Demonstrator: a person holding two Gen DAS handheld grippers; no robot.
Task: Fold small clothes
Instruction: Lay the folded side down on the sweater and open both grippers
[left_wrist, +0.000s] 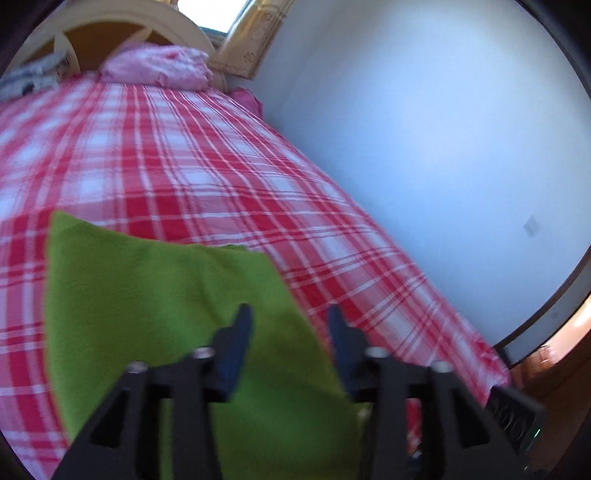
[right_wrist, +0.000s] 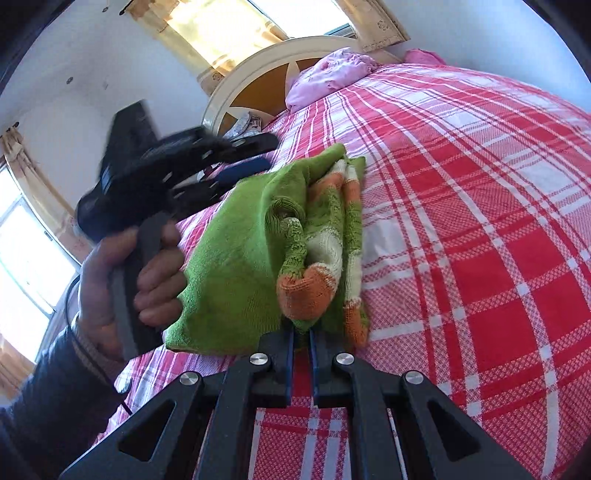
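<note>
Nearest the lens, low centre of the right view: right gripper (right_wrist: 300, 338) pinching the near edge of the green knitted garment (right_wrist: 236, 251), bunched mid-frame on the red checked bedspread (right_wrist: 480, 258). Left gripper (left_wrist: 290, 325) spread above the cloth, nothing pinched. Mid-fold, by the look. Next: regrasp a free edge, carry it across.

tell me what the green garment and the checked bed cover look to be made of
Green garment: looks like a soft knit, probably wool or acrylic yarn; ribbed stitches show at the orange and cream cuff, and the surface is matte and slightly fuzzy.

Checked bed cover: looks like a thin woven cloth, possibly cotton; a fine weave grain shows in the red and white squares, with no sheen.
</note>
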